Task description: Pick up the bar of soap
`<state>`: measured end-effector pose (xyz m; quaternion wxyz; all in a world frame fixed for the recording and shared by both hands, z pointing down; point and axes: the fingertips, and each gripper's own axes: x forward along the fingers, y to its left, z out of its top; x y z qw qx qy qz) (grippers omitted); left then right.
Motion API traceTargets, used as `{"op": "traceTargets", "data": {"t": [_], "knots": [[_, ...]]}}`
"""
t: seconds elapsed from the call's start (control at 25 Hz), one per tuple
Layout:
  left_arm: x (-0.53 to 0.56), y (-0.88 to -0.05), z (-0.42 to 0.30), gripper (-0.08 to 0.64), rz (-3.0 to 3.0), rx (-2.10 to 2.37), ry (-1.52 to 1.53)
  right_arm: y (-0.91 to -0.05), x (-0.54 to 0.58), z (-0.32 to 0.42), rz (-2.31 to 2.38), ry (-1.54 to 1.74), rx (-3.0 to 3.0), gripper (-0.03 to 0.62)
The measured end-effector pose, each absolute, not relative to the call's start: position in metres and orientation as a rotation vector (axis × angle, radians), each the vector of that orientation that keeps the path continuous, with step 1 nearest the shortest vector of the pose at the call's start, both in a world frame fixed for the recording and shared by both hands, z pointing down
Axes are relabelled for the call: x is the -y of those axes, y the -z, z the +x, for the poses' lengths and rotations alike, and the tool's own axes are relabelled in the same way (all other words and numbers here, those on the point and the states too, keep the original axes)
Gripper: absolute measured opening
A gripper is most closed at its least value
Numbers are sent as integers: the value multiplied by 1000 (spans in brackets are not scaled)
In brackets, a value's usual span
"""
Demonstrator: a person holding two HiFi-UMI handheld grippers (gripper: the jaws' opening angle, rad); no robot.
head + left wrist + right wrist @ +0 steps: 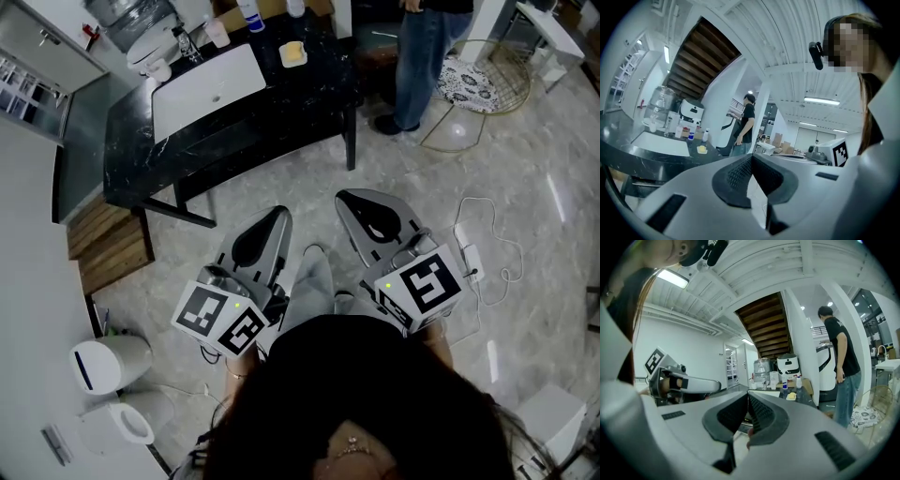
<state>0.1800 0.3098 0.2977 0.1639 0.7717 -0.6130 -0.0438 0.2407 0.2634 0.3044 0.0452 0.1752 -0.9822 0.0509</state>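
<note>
Left gripper (pixel 270 228): jaws closed, empty, lower centre.
Right gripper (pixel 367 211): jaws closed, empty, just beside it.
Soap (pixel 293 52): on black table (pixel 300 105), top centre, well apart from both.

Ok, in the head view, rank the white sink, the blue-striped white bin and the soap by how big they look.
Largest: white sink
Middle: blue-striped white bin, seems nearer the camera, so true size unsure
Smallest: soap
</note>
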Motion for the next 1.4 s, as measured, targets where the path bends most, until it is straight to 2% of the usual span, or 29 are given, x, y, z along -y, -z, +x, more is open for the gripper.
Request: {"op": "traceTargets", "data": {"t": [0.76,1.4], "knots": [[-203,-288,50,5,2312,1627,149,-289,-168,107,629,-164,2973,9],[-143,-308,-6,5,2275,1594,186,-310,-93,61,697,-231,2932,11]]}}
